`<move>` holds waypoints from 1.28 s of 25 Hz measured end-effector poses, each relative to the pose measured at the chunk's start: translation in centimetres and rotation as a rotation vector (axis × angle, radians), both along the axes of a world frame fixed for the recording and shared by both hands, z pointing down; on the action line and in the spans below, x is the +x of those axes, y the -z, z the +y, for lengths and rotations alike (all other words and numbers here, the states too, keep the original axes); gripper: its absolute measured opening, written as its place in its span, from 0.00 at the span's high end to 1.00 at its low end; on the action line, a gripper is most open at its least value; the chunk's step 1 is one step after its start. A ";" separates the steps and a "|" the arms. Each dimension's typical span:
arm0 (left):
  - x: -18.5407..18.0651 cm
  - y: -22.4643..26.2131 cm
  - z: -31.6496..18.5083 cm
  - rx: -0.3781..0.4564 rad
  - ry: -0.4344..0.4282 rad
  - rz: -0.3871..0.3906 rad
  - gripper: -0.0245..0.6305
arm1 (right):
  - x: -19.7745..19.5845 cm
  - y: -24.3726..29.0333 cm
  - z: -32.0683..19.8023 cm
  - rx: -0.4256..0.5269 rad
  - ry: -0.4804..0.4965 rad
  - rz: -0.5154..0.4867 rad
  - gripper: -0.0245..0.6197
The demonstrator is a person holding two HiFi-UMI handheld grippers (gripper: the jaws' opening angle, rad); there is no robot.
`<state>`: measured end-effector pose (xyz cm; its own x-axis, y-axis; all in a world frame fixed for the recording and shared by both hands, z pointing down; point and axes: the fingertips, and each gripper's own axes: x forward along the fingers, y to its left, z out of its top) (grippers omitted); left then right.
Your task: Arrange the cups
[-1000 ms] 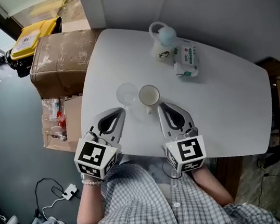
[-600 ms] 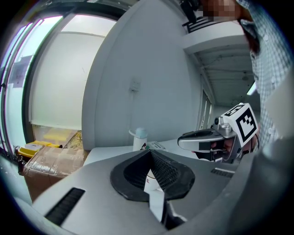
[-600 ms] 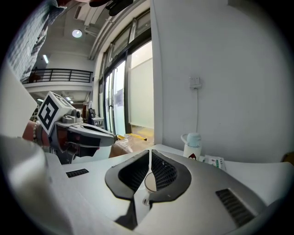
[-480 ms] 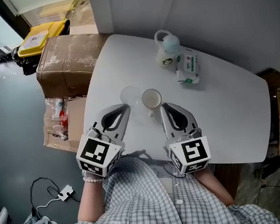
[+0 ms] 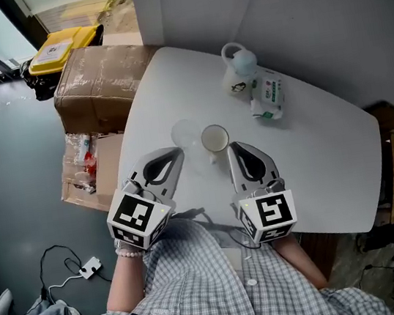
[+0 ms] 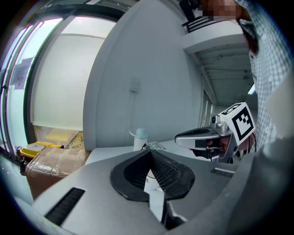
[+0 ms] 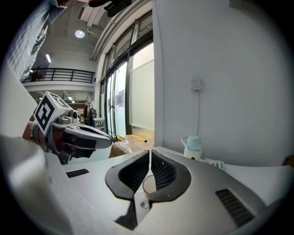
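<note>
A white table (image 5: 314, 149) fills the middle of the head view, with a taped cardboard box (image 5: 93, 88) on the floor against its left edge and a yellow bin (image 5: 61, 48) beyond the box. The left hand-held gripper (image 5: 174, 154) and the right hand-held gripper (image 5: 232, 147) hang over the near side of the table, well apart from each other. Each has its jaws closed tip to tip and holds nothing. At the far side stands a white bottle (image 5: 238, 72) with a pale blue cap, with a green-printed packet (image 5: 267, 96) just beside it. The two cups stand side by side mid-table. The clear cup (image 5: 185, 131) is just ahead of the left tips and the white cup (image 5: 214, 139) just ahead of the right tips, neither touched.
</note>
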<state>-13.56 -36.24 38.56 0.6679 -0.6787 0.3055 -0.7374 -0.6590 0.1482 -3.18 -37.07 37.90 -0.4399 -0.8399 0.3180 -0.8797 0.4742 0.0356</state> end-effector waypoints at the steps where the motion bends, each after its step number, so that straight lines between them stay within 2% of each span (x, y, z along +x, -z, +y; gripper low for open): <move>1: 0.1 -0.1 0.0 -0.002 -0.001 -0.001 0.95 | 0.1 0.0 0.0 -0.005 -0.006 -0.001 0.92; 18: 0.5 -0.2 0.4 -0.004 -0.022 -0.004 0.95 | 0.3 -0.7 0.5 -0.023 -0.010 -0.002 0.92; 32: 0.1 -0.6 0.4 -0.012 -0.023 -0.006 0.95 | -0.1 -1.4 0.6 -0.034 -0.009 0.039 0.92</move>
<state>-13.43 -35.87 39.20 0.6816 -0.6591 0.3179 -0.7227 -0.6743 0.1516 -3.24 -36.45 39.26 -0.4190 -0.8320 0.3637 -0.8822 0.4678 0.0539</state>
